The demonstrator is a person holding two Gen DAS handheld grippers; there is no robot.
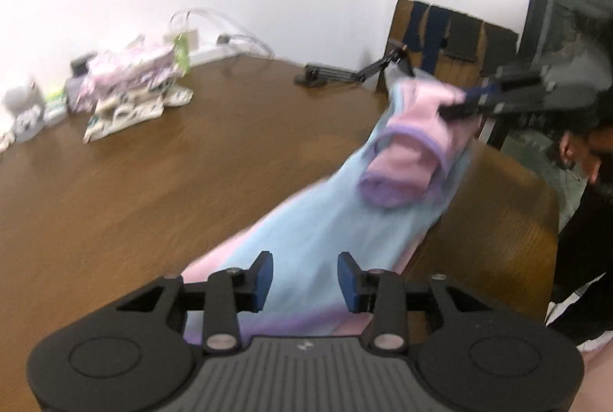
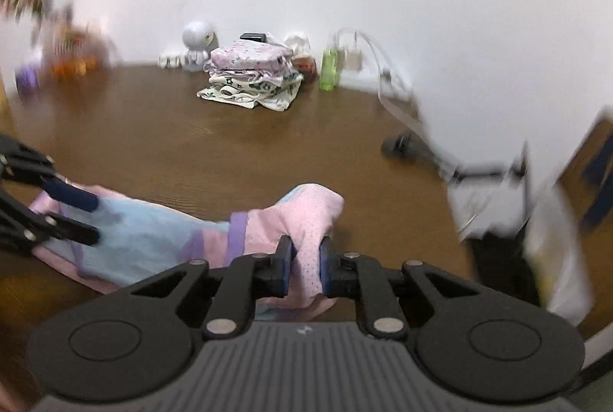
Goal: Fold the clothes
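Observation:
A small pink, light-blue and purple garment [image 1: 325, 220] stretches across the brown table [image 1: 153, 182] between my two grippers. My left gripper [image 1: 305, 280] is open, its blue pads [image 1: 264, 274] on either side of the blue cloth at the near end. My right gripper [image 2: 305, 264] is shut on the garment's pink dotted end [image 2: 306, 220]. In the left wrist view the right gripper [image 1: 456, 107] holds that pink end up at the right. In the right wrist view the left gripper [image 2: 84, 216] sits over the blue end at the left.
A stack of folded clothes [image 2: 251, 75] lies at the back by the wall, with a green bottle [image 2: 329, 67], a white figurine [image 2: 197, 42] and cables. A black stand [image 1: 337, 73] and a wooden chair [image 1: 452, 40] are at the far right edge.

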